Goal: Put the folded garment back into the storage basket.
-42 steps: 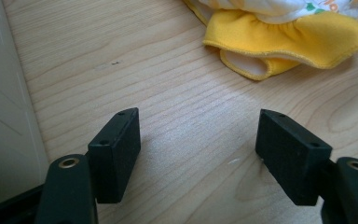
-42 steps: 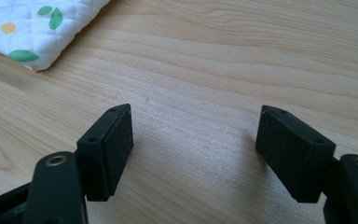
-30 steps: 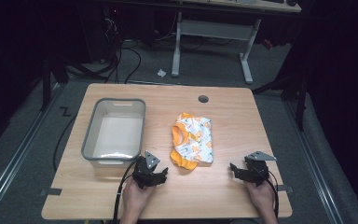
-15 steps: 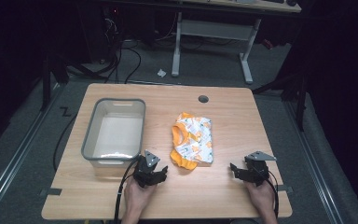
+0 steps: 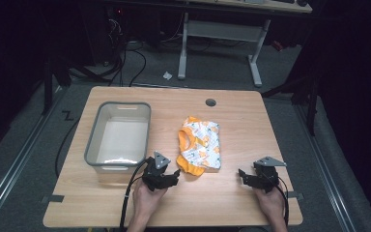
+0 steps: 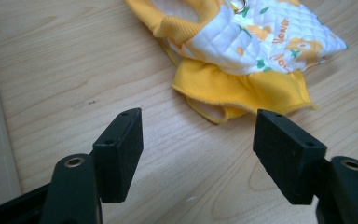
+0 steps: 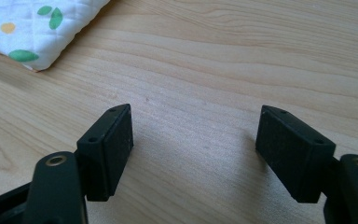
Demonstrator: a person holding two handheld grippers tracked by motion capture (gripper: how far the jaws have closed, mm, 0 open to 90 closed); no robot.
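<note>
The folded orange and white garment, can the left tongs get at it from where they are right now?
Probably yes: the left tongs stand open, bare table before them, facing the garment's orange ruffled edge.

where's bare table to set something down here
Free: the wood right of the folded garment out to the table edge, and the far strip by the cable hole. Crowded: the near-left, where the bin, left gripper and garment sit close. The right gripper takes the near-right corner.

table (image 5: 232, 193) – matt wood grain | garment (image 6: 261, 42) – quilted cloth
</note>
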